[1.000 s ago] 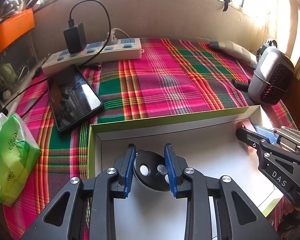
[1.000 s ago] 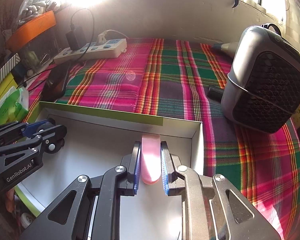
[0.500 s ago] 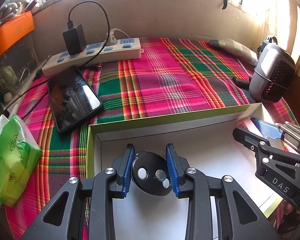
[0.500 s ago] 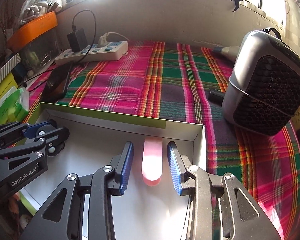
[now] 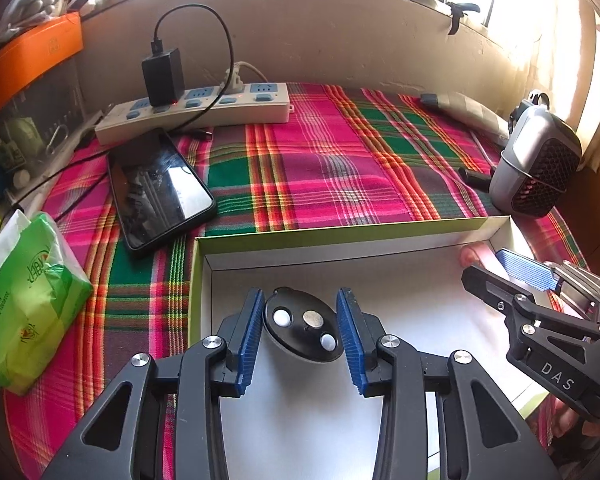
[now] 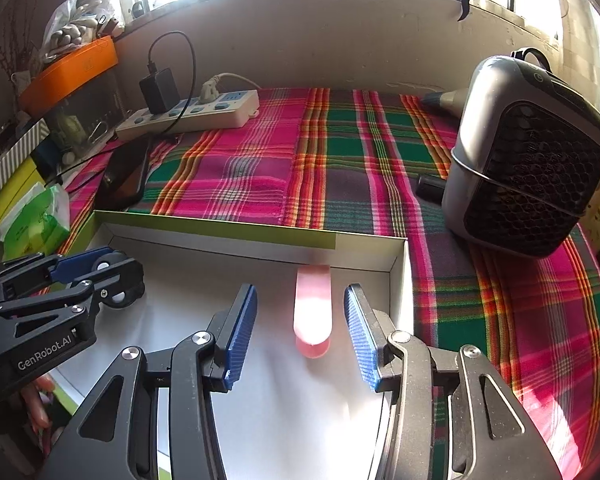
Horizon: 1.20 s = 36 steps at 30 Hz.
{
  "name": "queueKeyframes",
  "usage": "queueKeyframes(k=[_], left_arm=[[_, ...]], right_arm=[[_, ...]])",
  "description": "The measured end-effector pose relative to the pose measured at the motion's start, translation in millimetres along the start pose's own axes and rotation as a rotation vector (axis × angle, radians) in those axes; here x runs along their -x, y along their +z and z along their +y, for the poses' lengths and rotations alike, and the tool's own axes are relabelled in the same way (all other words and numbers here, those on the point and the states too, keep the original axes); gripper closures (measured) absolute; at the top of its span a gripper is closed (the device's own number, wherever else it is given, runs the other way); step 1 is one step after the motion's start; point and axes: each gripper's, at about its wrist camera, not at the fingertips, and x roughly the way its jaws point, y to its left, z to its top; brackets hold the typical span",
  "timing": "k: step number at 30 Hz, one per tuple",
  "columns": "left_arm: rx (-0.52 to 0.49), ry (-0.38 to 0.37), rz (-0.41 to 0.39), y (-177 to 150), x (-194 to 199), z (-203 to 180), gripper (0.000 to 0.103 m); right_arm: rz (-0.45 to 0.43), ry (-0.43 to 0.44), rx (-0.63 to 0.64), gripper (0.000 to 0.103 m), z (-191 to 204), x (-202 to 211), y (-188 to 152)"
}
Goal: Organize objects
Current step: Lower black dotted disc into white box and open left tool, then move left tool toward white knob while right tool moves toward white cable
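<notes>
Left wrist, fingers [image 5: 256,332] just spreading off black disc [image 5: 302,326], right fingers [image 6: 242,330] likewise off pink stick [image 6: 312,312], box corner [image 6: 398,258] beside.

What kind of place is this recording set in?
Probably a home, a windowsill ledge used as a table. A plaid cloth covers it, with a power strip, a phone, a tissue pack and a small heater below barred windows.
</notes>
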Motion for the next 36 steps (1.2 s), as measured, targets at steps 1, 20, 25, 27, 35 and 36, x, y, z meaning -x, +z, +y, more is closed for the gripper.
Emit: queueKeyframes(k=[1, 20, 25, 27, 35, 36], left_arm=[[0.004, -0.004, -0.003, -1, 2, 1, 0.067], [0.039, -0.040, -0.084, -30, 56, 9, 0.067], [0.055, -0.045, -0.094, -46, 72, 17, 0.067], [0.058, -0.047, -0.104, -53, 80, 19, 0.067], [0.055, -0.046, -0.117, -85, 102, 28, 0.067], [0.054, -0.041, -0.122, -87, 105, 29, 0.067]], right_arm=[[-0.002, 0.001, -0.004, 0.056, 0, 2, -1], [-0.083, 0.022, -0.033, 0.056, 2, 54, -28], [-0.084, 0.027, -0.040, 0.056, 2, 67, -44], [-0.088, 0.023, -0.038, 0.056, 3, 72, -51], [-0.112, 0.023, -0.061, 0.056, 1, 95, -76], [-0.109, 0.025, -0.059, 0.056, 1, 96, -80]])
